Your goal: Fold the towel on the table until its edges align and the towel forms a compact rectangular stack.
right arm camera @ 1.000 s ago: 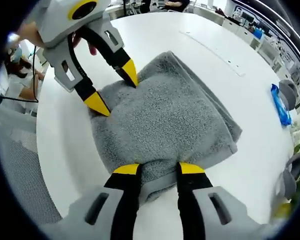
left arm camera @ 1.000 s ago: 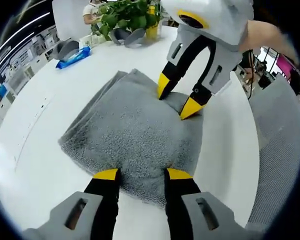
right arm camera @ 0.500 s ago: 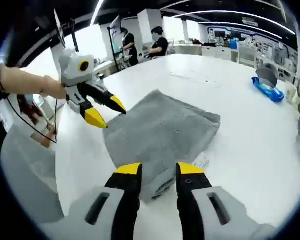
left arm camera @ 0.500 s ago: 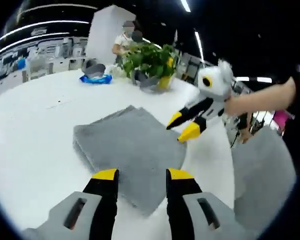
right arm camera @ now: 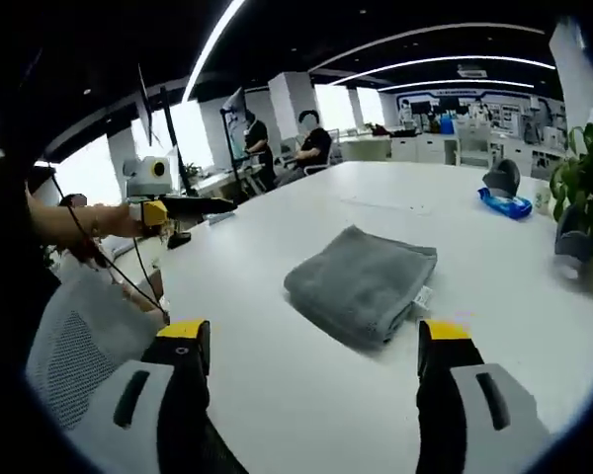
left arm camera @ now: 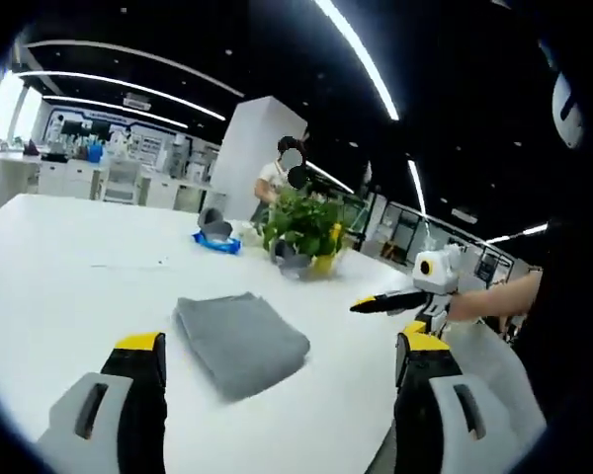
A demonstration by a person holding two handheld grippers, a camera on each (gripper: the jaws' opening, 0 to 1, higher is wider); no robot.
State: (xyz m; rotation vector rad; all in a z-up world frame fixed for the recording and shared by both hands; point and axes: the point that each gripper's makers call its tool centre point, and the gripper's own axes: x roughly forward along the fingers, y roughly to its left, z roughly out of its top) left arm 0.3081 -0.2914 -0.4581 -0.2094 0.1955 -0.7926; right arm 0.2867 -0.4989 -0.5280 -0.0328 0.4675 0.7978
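Stretching across both views, the white table (left arm camera: 59,267) (right arm camera: 306,395) carries a grey towel (left arm camera: 240,341) (right arm camera: 364,281) folded into a compact rectangular stack, lying flat near the table's middle with nothing touching it. In the left gripper view the towel sits between the left gripper's (left arm camera: 277,360) own jaws, slightly toward ten o'clock; in the right gripper view it lies ahead of the right gripper (right arm camera: 311,341) at about one o'clock. Both grippers are held clear of the towel with their yellow-tipped jaws spread wide apart and nothing between them.

At three o'clock in the left gripper view, a hand holds the other gripper over the table edge. At nine o'clock in the right gripper view, the other gripper is likewise held by a hand (right arm camera: 109,221).

A potted plant (left arm camera: 304,229) (right arm camera: 583,178) stands beyond the towel, at twelve o'clock in the left gripper view. Beside it lies a blue packet (left arm camera: 217,243) (right arm camera: 506,203). A small white label (right arm camera: 422,296) pokes from the towel's edge.
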